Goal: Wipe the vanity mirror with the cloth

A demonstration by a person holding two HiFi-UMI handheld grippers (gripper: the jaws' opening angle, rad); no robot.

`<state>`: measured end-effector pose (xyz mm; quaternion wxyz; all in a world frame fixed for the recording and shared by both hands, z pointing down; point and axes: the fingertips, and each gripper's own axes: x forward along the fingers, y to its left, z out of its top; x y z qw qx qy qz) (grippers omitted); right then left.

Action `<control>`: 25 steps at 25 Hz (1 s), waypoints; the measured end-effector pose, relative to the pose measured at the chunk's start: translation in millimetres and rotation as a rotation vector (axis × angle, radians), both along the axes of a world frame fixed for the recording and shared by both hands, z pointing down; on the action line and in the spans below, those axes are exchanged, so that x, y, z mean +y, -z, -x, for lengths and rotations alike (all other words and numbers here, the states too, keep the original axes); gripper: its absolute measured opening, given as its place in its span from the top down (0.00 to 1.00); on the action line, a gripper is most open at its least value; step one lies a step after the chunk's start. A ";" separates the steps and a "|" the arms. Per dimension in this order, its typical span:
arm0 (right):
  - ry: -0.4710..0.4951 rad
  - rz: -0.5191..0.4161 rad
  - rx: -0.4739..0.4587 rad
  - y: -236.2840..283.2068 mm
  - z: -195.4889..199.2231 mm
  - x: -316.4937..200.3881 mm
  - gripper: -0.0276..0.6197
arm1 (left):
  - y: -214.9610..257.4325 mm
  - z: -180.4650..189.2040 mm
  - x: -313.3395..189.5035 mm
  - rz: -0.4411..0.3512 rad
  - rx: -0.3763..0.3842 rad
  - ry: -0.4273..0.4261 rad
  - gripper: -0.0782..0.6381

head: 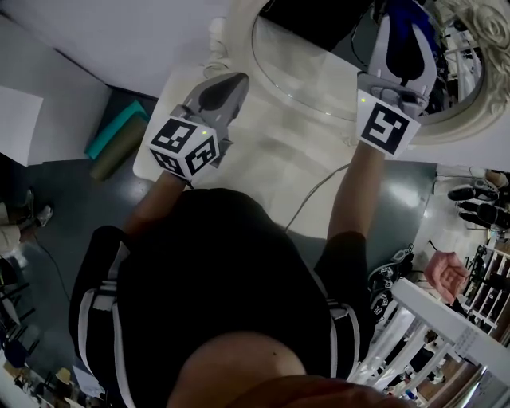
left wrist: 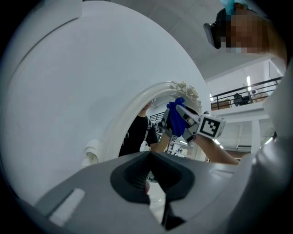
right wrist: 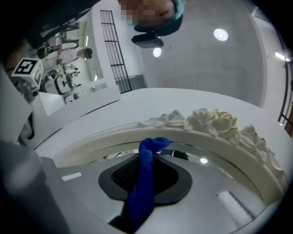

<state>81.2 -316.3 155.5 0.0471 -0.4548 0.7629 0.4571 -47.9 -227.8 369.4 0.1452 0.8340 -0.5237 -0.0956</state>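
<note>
The vanity mirror (head: 319, 68) is an oval glass in a carved white frame (head: 466, 107) and stands on the white table (head: 263, 163). My right gripper (head: 405, 14) is shut on a blue cloth (head: 414, 17) and holds it at the glass near the frame's upper right. In the right gripper view the cloth (right wrist: 145, 178) hangs between the jaws of that gripper (right wrist: 146, 157), just below the frame's rose carving (right wrist: 215, 121). My left gripper (head: 237, 79) hovers over the table at the mirror's left edge, shut and empty. The left gripper view shows its jaws (left wrist: 150, 157) closed and, beyond them, the cloth (left wrist: 175, 118).
A grey cable (head: 315, 195) runs across the table toward me. On the dark floor to the left lie a teal mat and a rolled one (head: 115, 135). A white railing (head: 434, 319) and another person's hand (head: 446, 275) are at the lower right.
</note>
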 end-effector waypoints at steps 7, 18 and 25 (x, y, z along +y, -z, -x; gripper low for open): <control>-0.100 0.084 0.290 -90.9 31.8 -11.4 0.85 | -4.8 1.9 0.3 0.017 -0.003 0.019 0.88; 0.009 0.220 0.514 -304.9 57.1 3.5 0.85 | -3.4 15.2 19.2 0.030 -0.010 0.048 0.88; 0.092 0.446 0.346 -365.2 47.6 2.8 0.85 | -4.6 20.8 32.7 0.046 -0.021 0.075 0.88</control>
